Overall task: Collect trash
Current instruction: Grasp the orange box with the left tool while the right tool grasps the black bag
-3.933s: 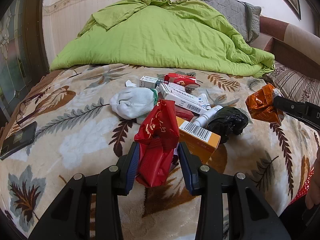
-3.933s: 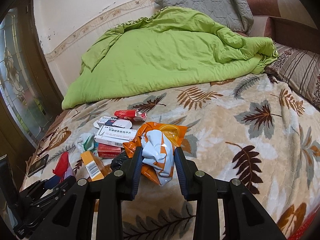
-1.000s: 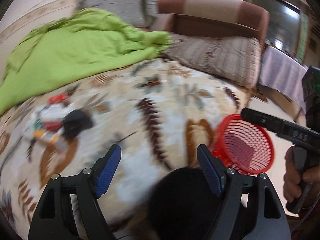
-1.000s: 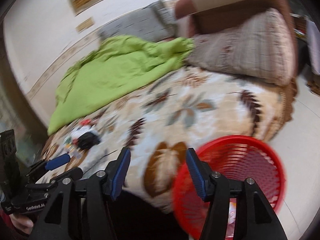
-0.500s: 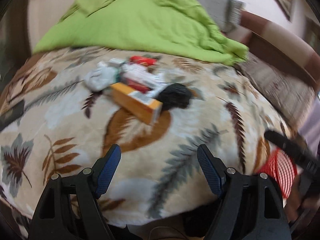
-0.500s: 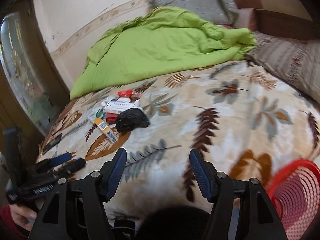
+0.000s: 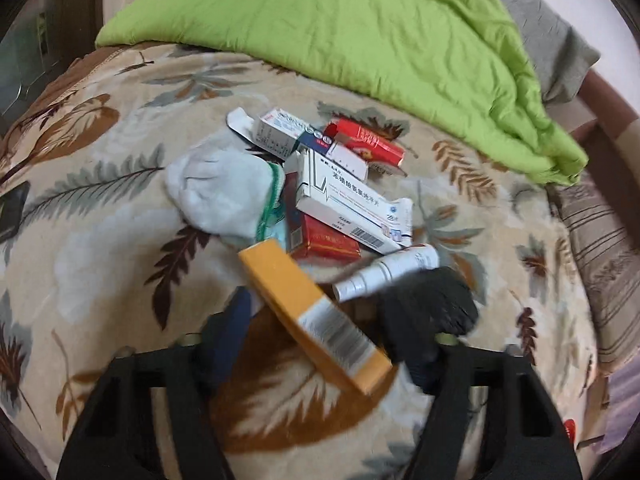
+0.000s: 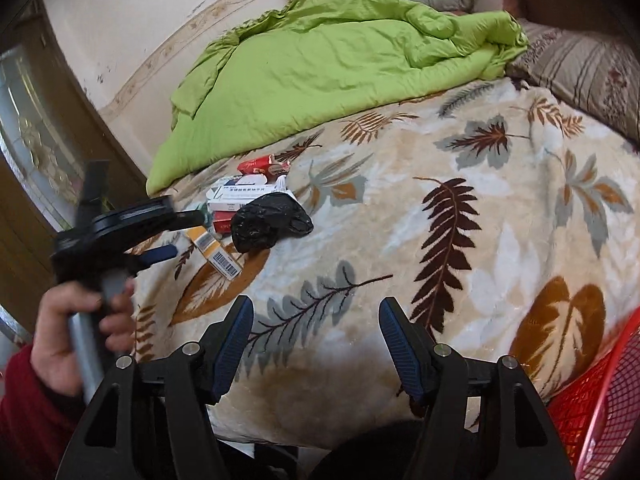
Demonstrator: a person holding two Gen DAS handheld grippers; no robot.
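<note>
A heap of trash lies on the leaf-patterned bed. In the left wrist view my left gripper [image 7: 324,336] is open, its jaws on either side of the orange box [image 7: 312,316]. Beyond it lie a white spray bottle [image 7: 384,276], a crumpled black bag [image 7: 436,304], a long white box [image 7: 352,208], red packs [image 7: 326,242] and a white glove [image 7: 224,196]. In the right wrist view my right gripper [image 8: 316,344] is open and empty at the bed's near edge, well short of the black bag [image 8: 268,220] and orange box [image 8: 216,252]. The left gripper [image 8: 172,236] shows there at the heap.
A red mesh basket [image 8: 592,400] stands below the bed's edge at the lower right. A green quilt [image 7: 360,28] and pillows [image 8: 584,64] cover the far side of the bed. A dark phone [image 7: 12,208] lies at the bed's left edge.
Both grippers let their wrappers go at the red basket and swung back to the bed. My left gripper has moved forward onto the heap, now around the orange box.
</note>
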